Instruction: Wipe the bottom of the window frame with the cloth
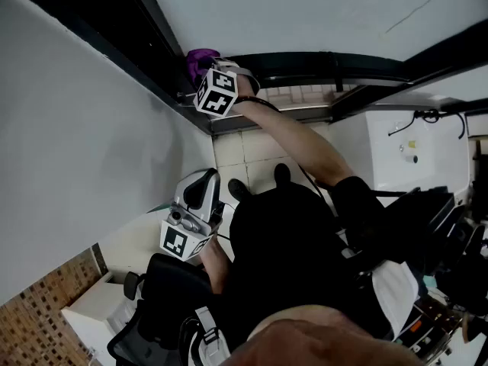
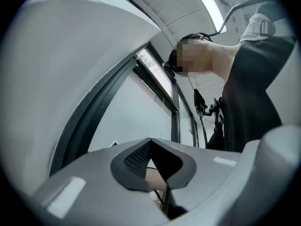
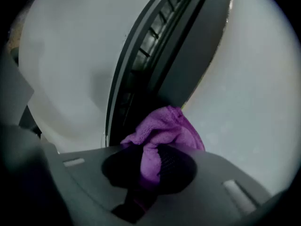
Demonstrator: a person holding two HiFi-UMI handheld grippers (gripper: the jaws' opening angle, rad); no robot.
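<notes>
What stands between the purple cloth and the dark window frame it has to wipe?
Nothing visible. The fluffy purple cloth, clamped in the right hand-held gripper, lies up against the dark metal window frame.

No words, numbers or brand names to read anywhere. Only black and white square patterns on the cube point(image 1: 177, 242) of the left gripper point(image 2: 150, 142) and the cube point(image 1: 217, 91) of the right gripper point(image 3: 149, 161), with no letters in them.
</notes>
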